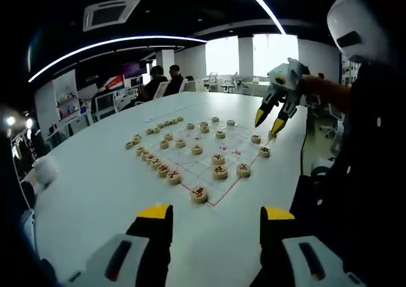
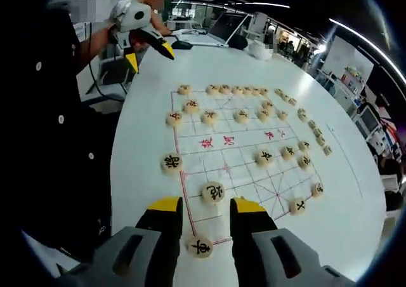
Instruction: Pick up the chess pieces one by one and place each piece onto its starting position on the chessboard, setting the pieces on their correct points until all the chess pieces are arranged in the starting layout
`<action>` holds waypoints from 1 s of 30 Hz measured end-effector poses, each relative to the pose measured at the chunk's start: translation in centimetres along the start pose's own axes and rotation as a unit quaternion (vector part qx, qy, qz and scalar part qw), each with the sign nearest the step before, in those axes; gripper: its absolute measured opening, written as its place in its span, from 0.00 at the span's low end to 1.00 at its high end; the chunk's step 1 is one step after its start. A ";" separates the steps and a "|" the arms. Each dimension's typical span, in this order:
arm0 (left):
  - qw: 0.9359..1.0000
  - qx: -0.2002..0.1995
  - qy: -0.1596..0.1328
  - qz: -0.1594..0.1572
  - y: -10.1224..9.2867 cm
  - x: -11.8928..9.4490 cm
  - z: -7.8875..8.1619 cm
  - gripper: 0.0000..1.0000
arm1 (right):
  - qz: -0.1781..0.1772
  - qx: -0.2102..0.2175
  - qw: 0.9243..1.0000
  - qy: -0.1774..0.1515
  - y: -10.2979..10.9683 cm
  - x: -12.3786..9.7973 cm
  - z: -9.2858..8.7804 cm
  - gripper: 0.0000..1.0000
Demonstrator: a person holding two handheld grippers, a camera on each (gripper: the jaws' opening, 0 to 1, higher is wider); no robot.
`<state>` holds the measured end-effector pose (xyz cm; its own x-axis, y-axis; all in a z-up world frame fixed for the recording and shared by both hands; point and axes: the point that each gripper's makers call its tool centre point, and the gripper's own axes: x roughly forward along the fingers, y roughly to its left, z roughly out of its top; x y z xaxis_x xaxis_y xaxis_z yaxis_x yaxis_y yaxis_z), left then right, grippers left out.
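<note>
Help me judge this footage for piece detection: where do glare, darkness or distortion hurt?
Left gripper view: bright windows blow out, the white round table reads evenly, and the far round wooden chess pieces look tiny. Right gripper view: fisheye bends the red-lined chessboard, but near pieces' characters stay legible.

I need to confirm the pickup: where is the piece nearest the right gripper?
In the right gripper view, the chess piece sits between the right gripper's open jaws, at the chessboard's near corner.
</note>
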<state>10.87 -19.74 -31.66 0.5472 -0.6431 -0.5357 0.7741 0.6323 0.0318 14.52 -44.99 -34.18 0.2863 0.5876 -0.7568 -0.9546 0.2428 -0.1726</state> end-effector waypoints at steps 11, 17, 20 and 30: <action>1.000 0.020 -0.003 -0.024 -1.1 1.0 1.1 0.56 | -0.074 0.073 0.993 -0.054 2.0 -3.7 -1.8 0.31; 0.999 0.026 0.004 -0.033 -1.7 1.1 1.1 0.56 | -0.097 0.104 0.987 -0.073 3.0 -4.7 -2.5 0.32; 0.999 0.027 0.006 -0.035 -2.0 1.1 1.1 0.56 | -0.104 0.109 0.985 -0.080 2.9 -4.9 -2.3 0.32; 0.999 0.024 0.006 -0.031 -2.2 0.8 0.9 0.56 | -0.075 0.084 0.990 -0.087 2.1 -3.0 0.3 0.32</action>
<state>9.95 -22.06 -31.40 0.4945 -0.6754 -0.5471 0.8206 0.5702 0.0377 11.64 -46.01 -32.04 0.4484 0.6557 -0.6074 -0.8771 0.4537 -0.1576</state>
